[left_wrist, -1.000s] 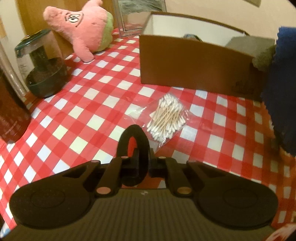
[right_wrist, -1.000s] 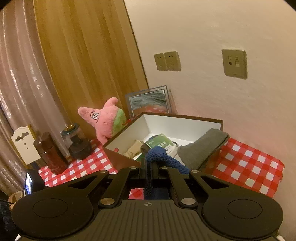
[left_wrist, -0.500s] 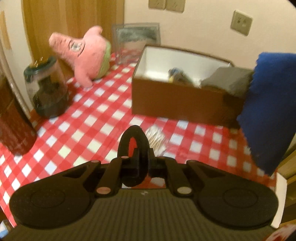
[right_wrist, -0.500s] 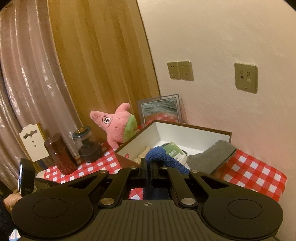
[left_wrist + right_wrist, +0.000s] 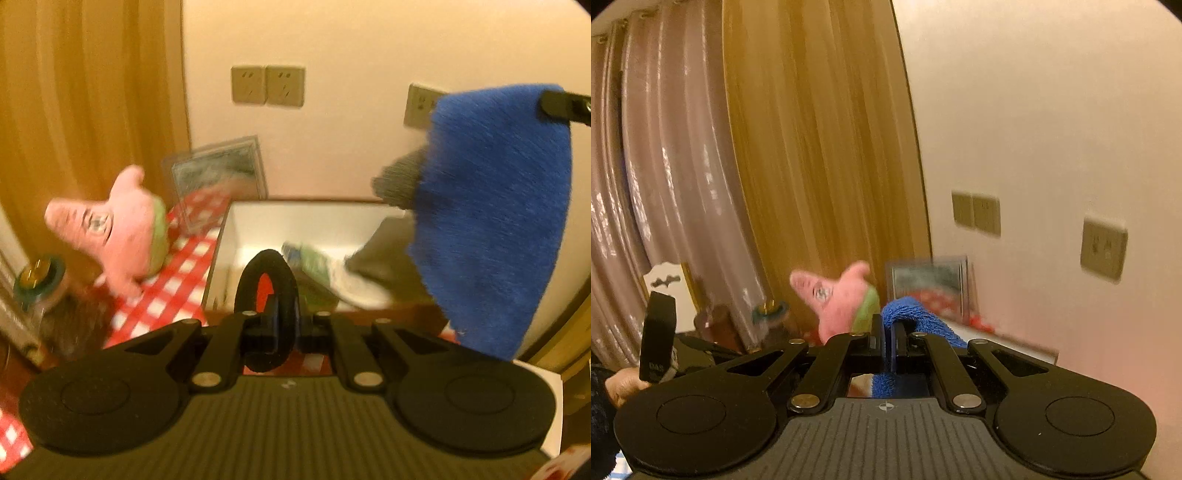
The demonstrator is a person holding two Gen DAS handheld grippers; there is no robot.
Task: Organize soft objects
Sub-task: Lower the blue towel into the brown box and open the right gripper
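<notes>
The right gripper [image 5: 888, 345] has its 2 jaws pinched on a fuzzy royal-blue cloth [image 5: 495, 221]. From the left wrist view the cloth hangs in the air as a broad flap from one black fingertip [image 5: 561, 105] at the upper right, above the right end of the brown cardboard box with a white inside [image 5: 295, 225]. In the right wrist view the same cloth loops over the jaws and drops between them.

The left gripper [image 5: 273, 317] has its jaws nearly together on a black fabric ring [image 5: 266, 306], which stands upright between them with the red tablecloth showing through its hole.

The box sits open on the red-and-white checked tablecloth [image 5: 173, 295]. Inside lie a green packet [image 5: 314, 262] and a grey folded cloth [image 5: 384, 258]; another grey piece [image 5: 399, 181] shows just beside the blue cloth's left edge, though blur hides whether they touch.

A pink star-shaped plush toy with a green patch [image 5: 118, 236] rests on the tablecloth left of the box, near a framed picture [image 5: 218, 177] leaning against the cream wall. A glass jar with a teal lid [image 5: 37, 277] stands further left, blurred. 3 beige wall sockets [image 5: 267, 85] sit above the box. In the right wrist view a person's hand [image 5: 624, 384] holds the other gripper at the lower left.
</notes>
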